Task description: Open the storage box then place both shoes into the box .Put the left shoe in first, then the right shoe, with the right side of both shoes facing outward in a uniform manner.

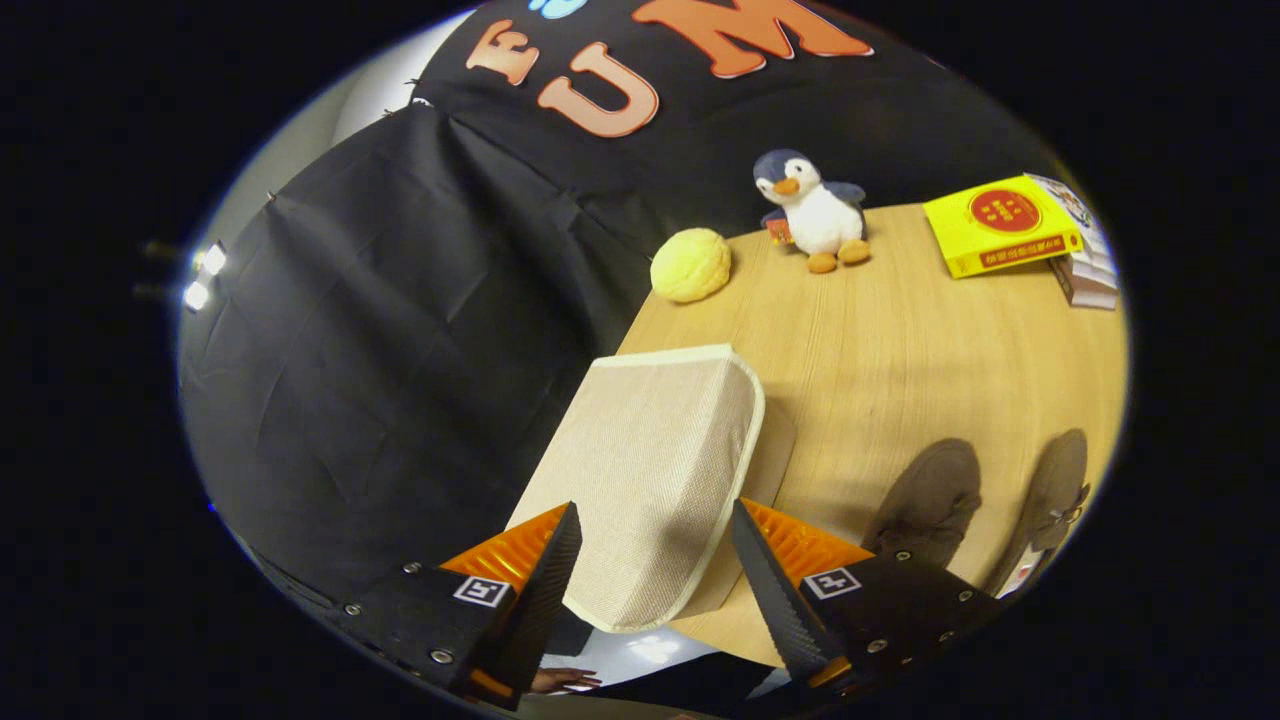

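Gripper (655,520) fingers spread apart, straddling near end of beige fabric storage box (650,470), not visibly pressing on it. Box sits at wooden table (900,340) edge, lid closed. Two brown shoes (930,495) side by side on table right of fingers, clear of box. Beyond box: yellow round plush (690,264), then penguin toy (815,212). Yellow book (1003,224) on stack at far right.

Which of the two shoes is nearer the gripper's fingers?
The shoe lying closer to the box, just beyond one finger; the other shoe lies farther out. Gripper open around the box.
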`<state>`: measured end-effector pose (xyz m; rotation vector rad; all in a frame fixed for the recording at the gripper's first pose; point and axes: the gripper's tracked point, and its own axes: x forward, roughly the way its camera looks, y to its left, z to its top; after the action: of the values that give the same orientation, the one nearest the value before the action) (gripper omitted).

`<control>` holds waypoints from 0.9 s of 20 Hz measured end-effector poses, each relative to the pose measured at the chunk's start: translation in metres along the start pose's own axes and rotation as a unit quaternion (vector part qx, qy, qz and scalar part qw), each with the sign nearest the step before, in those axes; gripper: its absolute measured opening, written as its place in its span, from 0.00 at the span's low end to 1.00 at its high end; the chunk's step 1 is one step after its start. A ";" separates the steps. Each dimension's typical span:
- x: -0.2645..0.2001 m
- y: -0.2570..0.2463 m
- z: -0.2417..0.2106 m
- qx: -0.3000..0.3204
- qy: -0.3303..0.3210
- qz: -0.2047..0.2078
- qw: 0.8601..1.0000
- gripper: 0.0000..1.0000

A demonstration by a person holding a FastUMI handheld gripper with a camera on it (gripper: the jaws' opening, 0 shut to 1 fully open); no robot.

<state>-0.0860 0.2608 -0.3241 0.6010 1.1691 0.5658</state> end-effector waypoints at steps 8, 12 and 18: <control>0.039 -0.011 -0.032 0.063 0.039 0.031 0.997 0.91; 0.051 -0.011 -0.035 0.112 0.048 0.063 0.991 0.91; 0.011 0.033 -0.001 0.166 0.009 0.138 0.976 0.87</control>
<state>-0.0868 0.2922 -0.3087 1.0583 1.2151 0.6159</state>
